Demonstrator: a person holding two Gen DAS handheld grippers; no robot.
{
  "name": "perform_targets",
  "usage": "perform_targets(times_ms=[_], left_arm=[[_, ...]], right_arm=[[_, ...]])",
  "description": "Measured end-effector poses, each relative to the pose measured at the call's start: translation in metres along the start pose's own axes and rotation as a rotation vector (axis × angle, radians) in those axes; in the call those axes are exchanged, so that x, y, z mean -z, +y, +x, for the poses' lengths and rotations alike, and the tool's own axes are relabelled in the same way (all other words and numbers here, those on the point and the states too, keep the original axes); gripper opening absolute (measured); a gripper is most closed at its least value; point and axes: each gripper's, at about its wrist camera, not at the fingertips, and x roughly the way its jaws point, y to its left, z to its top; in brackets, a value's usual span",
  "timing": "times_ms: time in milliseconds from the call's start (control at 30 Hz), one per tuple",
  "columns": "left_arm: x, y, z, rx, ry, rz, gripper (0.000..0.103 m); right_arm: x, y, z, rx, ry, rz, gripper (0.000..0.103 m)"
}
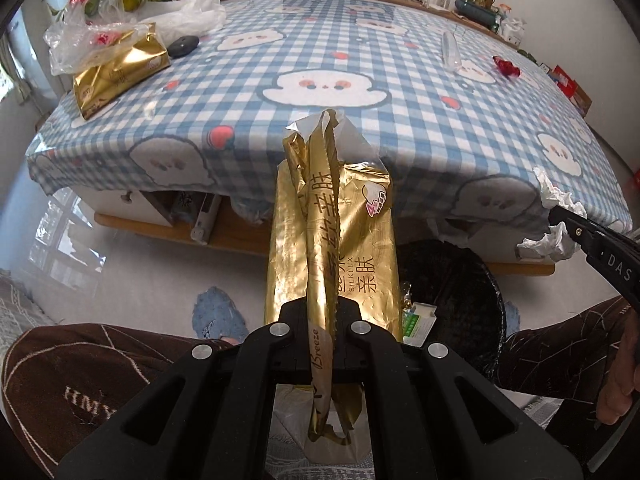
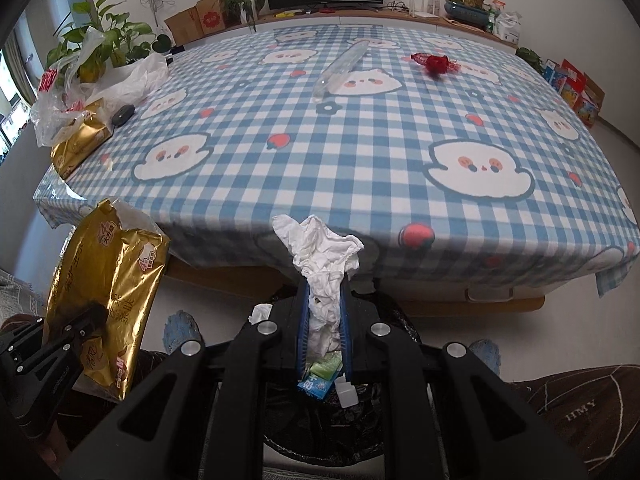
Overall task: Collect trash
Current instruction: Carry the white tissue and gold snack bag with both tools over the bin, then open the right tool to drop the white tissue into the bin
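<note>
1. Over the black-lined round trash bin (image 2: 320,428) on the floor, at the near edge of the table, you hold both tools.
2. Your left gripper (image 1: 322,320) is clamped on the empty crumpled gold foil tissue wrapper (image 1: 332,240), which stands up past the fingertips.
3. Your right gripper (image 2: 324,312) is pinched tight on the crumpled white paper tissue (image 2: 320,256) (its blue pads grip the wad on both sides).
4. On the blue-and-white checked tablecloth with cartoon faces (image 2: 360,152) lie a clear plastic tube (image 2: 340,68) and a red crinkled wrapper (image 2: 436,63), far right.
5. Far left sit a second gold tissue pack (image 1: 116,70) and clear plastic bags (image 1: 80,32).
</note>
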Motion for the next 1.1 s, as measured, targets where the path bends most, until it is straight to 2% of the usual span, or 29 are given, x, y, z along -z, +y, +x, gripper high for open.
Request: perform_targets(times_ms=[367, 533, 900, 1100], left_arm=[[0.013, -0.005, 0.037, -0.078, 0.106, 0.005, 0.001], [0.016, -0.009, 0.059, -0.081, 0.153, 0.0, 0.001], [0.024, -0.019, 0.099, -0.134, 0.23, 0.025, 0.001], [0.028, -0.019, 0.116, -0.155, 0.256, 0.021, 0.001]], right_arm=[[0.033, 0.005, 0.044, 0.026, 0.105, -0.02, 0.012], [0.043, 0.006, 0.066, 0.029, 0.141, -0.025, 0.012], [0.069, 0.008, 0.119, 0.06, 0.246, -0.034, 0.012], [0.078, 0.008, 0.135, 0.073, 0.279, -0.044, 0.012]])
